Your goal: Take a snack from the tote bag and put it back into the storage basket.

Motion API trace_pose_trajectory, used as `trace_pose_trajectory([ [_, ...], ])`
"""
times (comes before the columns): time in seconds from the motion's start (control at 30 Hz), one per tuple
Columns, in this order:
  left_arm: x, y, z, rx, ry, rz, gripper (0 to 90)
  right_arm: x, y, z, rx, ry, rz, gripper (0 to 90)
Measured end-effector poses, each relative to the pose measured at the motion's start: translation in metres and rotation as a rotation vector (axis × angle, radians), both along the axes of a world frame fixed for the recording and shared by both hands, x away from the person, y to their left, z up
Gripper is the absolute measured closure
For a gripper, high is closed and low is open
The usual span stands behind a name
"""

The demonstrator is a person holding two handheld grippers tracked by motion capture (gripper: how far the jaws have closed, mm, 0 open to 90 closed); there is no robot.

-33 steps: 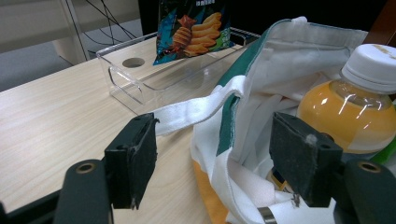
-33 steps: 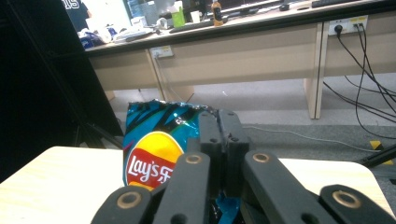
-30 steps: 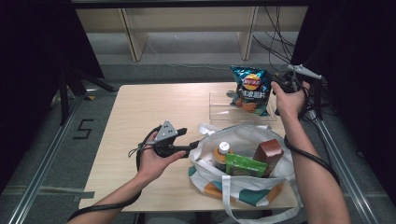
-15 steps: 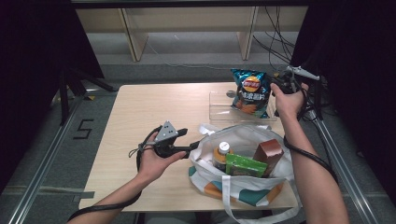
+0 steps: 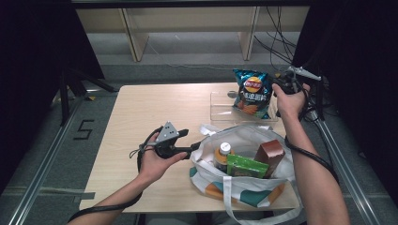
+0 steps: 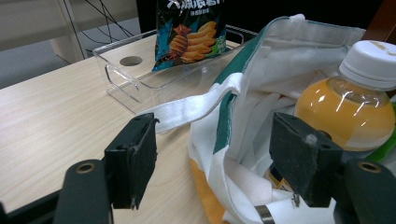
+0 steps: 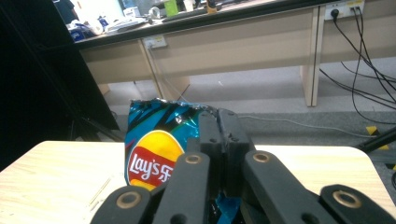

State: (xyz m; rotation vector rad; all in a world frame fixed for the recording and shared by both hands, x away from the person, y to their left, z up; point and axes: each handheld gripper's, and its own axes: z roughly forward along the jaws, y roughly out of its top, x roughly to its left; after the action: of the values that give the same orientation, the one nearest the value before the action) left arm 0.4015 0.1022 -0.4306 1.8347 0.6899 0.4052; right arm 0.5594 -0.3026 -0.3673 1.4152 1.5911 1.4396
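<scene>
Right gripper fingers are clamped on the chip bag at its upper edge; the bag hangs upright, long axis vertical, lower end in the clear tray. Left gripper fingers stand apart around the tote bag rim.

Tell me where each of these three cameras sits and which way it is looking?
High view: above the table, looking forward and down; both forearms, left gripper and right gripper show.
Left gripper view: rides the left gripper, facing the tote bag and orange bottle between open jaws.
Right gripper view: rides the right gripper, facing the far desks; jaws pinch the chip bag.
Shared: the chip bag and clear tray.
</scene>
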Motion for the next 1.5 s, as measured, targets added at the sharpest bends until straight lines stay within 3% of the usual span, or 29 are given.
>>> trace_pose_trajectory([
  [0.07, 0.0, 0.0, 0.0, -0.002, 0.003, 0.003, 31.6, 0.0, -0.001, -0.001, 0.004, 0.012, -0.009, 90.0],
  [0.13, 0.0, 0.0, 0.0, 0.002, 0.0, 0.0, 31.6, 0.002, -0.004, -0.004, -0.018, -0.012, 0.01, 90.0],
  [0.17, 0.0, 0.0, 0.0, 0.001, 0.0, 0.001, 31.6, 0.001, -0.004, -0.003, -0.018, 0.005, -0.005, 90.0],
  [0.27, 0.0, 0.0, 0.0, 0.003, -0.001, -0.001, 31.6, 0.002, -0.006, -0.006, -0.009, -0.005, -0.004, 90.0],
  [0.33, 0.0, 0.0, -0.001, 0.002, 0.002, 0.0, 31.6, 0.001, -0.006, -0.005, 0.002, 0.028, -0.018, 90.0],
  [0.4, 0.0, -0.001, -0.001, 0.003, 0.003, -0.001, 31.6, 0.002, -0.008, -0.006, 0.007, 0.013, -0.012, 90.0],
  [0.67, 0.0, 0.0, 0.0, 0.002, 0.001, 0.0, 31.6, 0.003, -0.011, -0.008, -0.026, 0.007, -0.027, 87.4],
  [0.73, 0.0, 0.0, -0.001, 0.001, 0.002, 0.0, 31.6, 0.004, -0.012, -0.009, -0.057, -0.008, -0.02, 86.4],
  [0.8, 0.0, -0.001, -0.001, 0.003, 0.003, 0.0, 31.6, 0.003, -0.011, -0.007, -0.065, 0.021, -0.038, 85.1],
  [0.87, 0.0, -0.001, -0.001, -0.002, 0.003, -0.007, 31.6, 0.003, -0.011, -0.008, -0.07, 0.018, -0.039, 83.6],
  [1.0, 0.0, -0.001, -0.001, -0.003, 0.003, -0.006, 31.6, 0.002, -0.011, -0.007, -0.074, 0.02, -0.046, 78.1],
  [1.03, 0.0, -0.001, -0.002, -0.002, 0.003, -0.006, 31.6, 0.003, -0.013, -0.008, -0.099, 0.001, -0.04, 75.6],
  [1.07, 0.0, -0.001, -0.002, -0.002, 0.004, -0.007, 31.6, 0.002, -0.012, -0.006, -0.106, 0.021, -0.044, 73.0],
  [1.13, 0.0, -0.001, -0.002, -0.002, 0.003, -0.007, 31.6, 0.002, -0.012, -0.006, -0.113, -0.004, -0.042, 67.3],
  [1.2, 0.0, -0.001, -0.001, -0.002, 0.002, -0.007, 31.6, 0.001, -0.009, -0.002, -0.094, 0.01, -0.055, 59.8],
  [1.33, 0.0, -0.001, -0.001, 0.007, 0.0, -0.003, 31.6, 0.001, -0.01, 0.001, -0.145, -0.031, -0.055, 49.6],
  [1.4, 0.0, -0.001, -0.001, 0.005, 0.001, -0.001, 31.6, -0.001, -0.008, 0.003, -0.125, -0.012, -0.064, 48.4],
  [1.47, -0.001, -0.001, -0.001, 0.004, 0.001, -0.001, 31.6, -0.002, -0.011, 0.003, -0.155, -0.043, -0.053, 46.1],
  [1.5, -0.001, -0.001, 0.0, 0.002, 0.0, -0.001, 31.6, -0.003, -0.01, 0.004, -0.137, -0.041, -0.062, 45.1],
])
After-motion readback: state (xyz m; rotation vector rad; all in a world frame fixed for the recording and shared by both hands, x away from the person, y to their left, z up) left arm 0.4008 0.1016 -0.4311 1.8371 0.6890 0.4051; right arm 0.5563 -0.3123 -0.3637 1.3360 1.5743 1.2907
